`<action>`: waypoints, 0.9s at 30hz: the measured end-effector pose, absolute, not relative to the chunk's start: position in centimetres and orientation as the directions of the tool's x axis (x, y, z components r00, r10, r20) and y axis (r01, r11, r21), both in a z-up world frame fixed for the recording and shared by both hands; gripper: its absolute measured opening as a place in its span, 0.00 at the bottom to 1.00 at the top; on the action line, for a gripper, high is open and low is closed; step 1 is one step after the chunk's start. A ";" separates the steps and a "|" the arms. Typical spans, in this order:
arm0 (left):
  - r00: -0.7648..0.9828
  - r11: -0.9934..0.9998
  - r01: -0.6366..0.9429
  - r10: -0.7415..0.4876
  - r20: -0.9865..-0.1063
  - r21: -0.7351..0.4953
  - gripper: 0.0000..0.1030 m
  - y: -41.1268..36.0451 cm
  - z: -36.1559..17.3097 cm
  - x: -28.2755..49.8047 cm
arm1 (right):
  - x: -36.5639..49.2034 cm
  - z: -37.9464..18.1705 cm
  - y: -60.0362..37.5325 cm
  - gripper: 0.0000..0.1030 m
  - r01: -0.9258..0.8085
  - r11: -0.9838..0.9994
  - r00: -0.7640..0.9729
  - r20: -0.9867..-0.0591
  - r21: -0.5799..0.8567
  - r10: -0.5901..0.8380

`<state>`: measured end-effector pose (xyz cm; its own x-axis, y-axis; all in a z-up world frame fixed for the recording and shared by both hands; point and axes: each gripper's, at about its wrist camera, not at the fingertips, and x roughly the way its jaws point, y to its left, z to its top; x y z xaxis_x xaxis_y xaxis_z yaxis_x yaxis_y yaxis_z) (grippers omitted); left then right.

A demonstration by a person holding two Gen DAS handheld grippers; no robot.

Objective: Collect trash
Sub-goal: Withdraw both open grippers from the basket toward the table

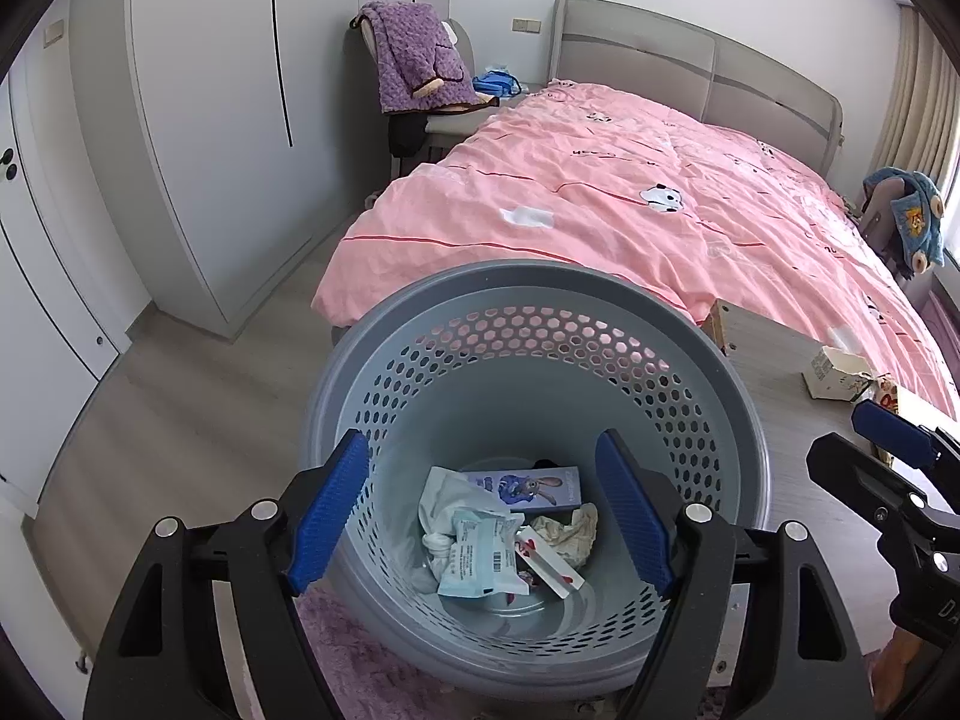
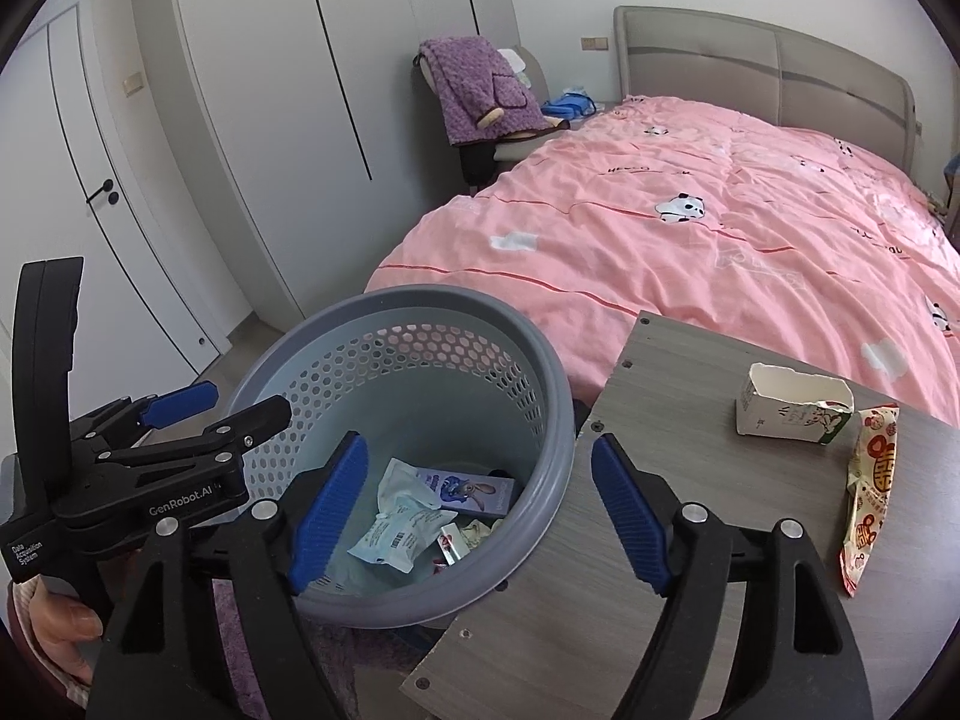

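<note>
Plainly, both grippers are empty with their fingers spread wide. The left gripper (image 1: pixel 483 516) hangs right over the mouth of the grey perforated wastebasket (image 1: pixel 744 414), jaws apart, a sensible place to be if something is to fall straight in and not catch the rim. The right gripper (image 2: pixel 480 513) is also spread, straddling the basket's near rim and the corner of the wood-grain table (image 2: pixel 690 480), so it sits between bin and remaining litter.

Inside the basket lie a cartoon rabbit box (image 1: pixel 528 486), a pale blue sealed packet (image 1: pixel 480 555), a crumpled tissue (image 1: pixel 567 531) and a small red-and-white wrapper (image 1: pixel 549 564), all on the bottom, loosely piled.

Two pieces of trash are not yet collected: a torn-open carton (image 2: pixel 792 411) standing upright on the table, and just beside it a flat orange snack wrapper (image 2: pixel 870 492) lying near the table's right edge. The basket stands against the table's left side, touching or nearly so, which keeps each carry short. I judge the carton the likelier next pick for the right gripper, being nearer and stiff enough to pinch by its wall.

Beyond is a bed with a pink quilt (image 2: pixel 690 228).
</note>
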<state>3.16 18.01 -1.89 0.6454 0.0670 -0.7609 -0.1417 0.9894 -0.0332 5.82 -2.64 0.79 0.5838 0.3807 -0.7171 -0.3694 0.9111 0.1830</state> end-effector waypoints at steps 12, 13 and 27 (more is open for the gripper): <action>0.662 0.994 -0.098 0.036 -0.749 -0.039 0.73 15.7 -1.0 2.1 | 4.2 1.2 -5.9 0.75 -0.316 0.933 0.614 -0.712 0.174 0.341; 0.664 0.995 -0.090 0.032 -0.747 -0.037 0.73 15.3 -0.9 2.0 | 4.1 1.2 -6.4 0.75 -0.305 0.936 0.617 -0.713 0.174 0.334; 0.660 0.999 0.014 -0.038 -0.750 -0.038 0.73 9.9 -0.3 2.0 | 2.6 0.2 -14.1 0.75 -0.153 0.971 0.657 -0.715 0.183 0.238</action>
<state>2.04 9.92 -0.29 0.6598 -0.0384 -0.7505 0.0144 0.9992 -0.0384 2.58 -14.12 0.17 0.6570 0.2380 -0.7154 -0.1525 0.9712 0.1830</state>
